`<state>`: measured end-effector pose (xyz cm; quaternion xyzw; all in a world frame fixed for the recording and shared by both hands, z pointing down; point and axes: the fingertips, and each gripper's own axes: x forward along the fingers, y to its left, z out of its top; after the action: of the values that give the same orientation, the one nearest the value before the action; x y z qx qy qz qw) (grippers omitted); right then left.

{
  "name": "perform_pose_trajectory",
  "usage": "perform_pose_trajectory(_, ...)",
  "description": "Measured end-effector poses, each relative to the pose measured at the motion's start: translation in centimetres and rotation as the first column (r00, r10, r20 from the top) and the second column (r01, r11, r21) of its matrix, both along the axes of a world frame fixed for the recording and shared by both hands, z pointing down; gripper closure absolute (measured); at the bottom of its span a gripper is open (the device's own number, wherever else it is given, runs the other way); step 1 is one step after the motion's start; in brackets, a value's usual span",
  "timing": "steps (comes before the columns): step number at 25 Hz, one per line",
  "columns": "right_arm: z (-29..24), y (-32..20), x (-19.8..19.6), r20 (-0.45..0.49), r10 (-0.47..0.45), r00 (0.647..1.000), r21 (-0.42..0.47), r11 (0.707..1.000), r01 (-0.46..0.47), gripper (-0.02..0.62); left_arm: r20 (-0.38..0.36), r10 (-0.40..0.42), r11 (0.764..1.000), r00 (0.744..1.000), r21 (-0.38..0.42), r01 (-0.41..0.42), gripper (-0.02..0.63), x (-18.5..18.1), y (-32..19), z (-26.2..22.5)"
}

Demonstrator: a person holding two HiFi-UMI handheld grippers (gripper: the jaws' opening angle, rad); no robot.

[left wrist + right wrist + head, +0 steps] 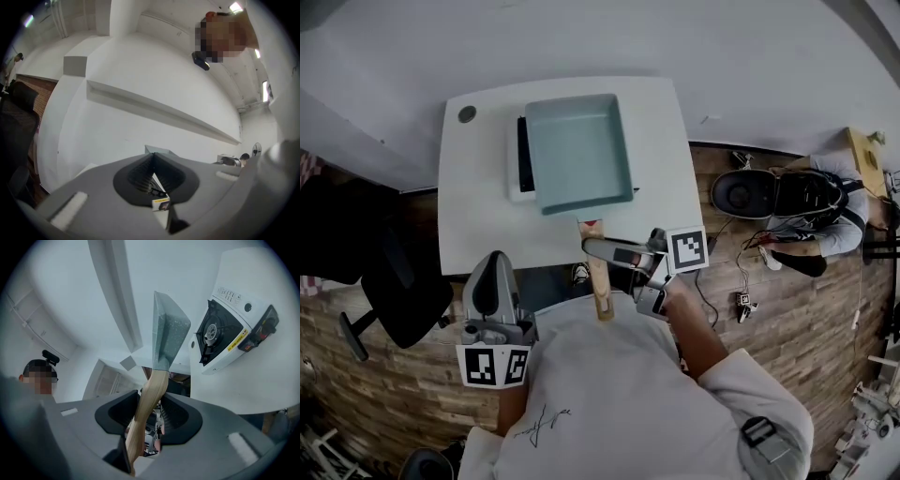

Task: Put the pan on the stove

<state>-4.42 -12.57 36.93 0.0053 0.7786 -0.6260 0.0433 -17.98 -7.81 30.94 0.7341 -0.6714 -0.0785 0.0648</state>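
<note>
Two grippers: right gripper (149, 416) clamps the square pan (578, 150) by its wooden handle (600, 286), holding it over the stove (516, 159) by the counter's (478, 216) far edge; left gripper (153, 168) idles, jaws pressed together, empty.

Lab-like room (office chair (398, 286), loose floor cables (741, 272)).

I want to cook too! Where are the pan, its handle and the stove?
pan (579, 150), head view, middle of its flat bottom.
handle (601, 289), head view, bare wood near its end.
stove (234, 317), right gripper view, its white body.
</note>
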Motion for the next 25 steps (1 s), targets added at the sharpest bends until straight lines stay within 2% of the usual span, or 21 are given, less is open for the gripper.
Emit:
perform_pose_trajectory(10,2.0,-1.6,-1.0,-0.024,-0.021,0.999,-0.007,1.000,0.021,0.447,0.018,0.004,1.000,1.000,-0.008,-0.004,0.552,-0.4,-1.7,-0.8)
perform_pose_trajectory(19,4.7,-3.5,-2.5,-0.058,-0.038,0.998,-0.025,0.999,0.036,0.445,0.019,0.016,0.999,1.000,-0.052,-0.015,0.552,-1.1,-3.1,0.3)
perform_pose_trajectory(25,6.0,-4.3,-3.8,-0.027,-0.038,0.999,-0.038,0.999,0.037,0.443,0.026,-0.003,0.998,1.000,-0.068,0.005,0.552,-2.5,-3.1,0.5)
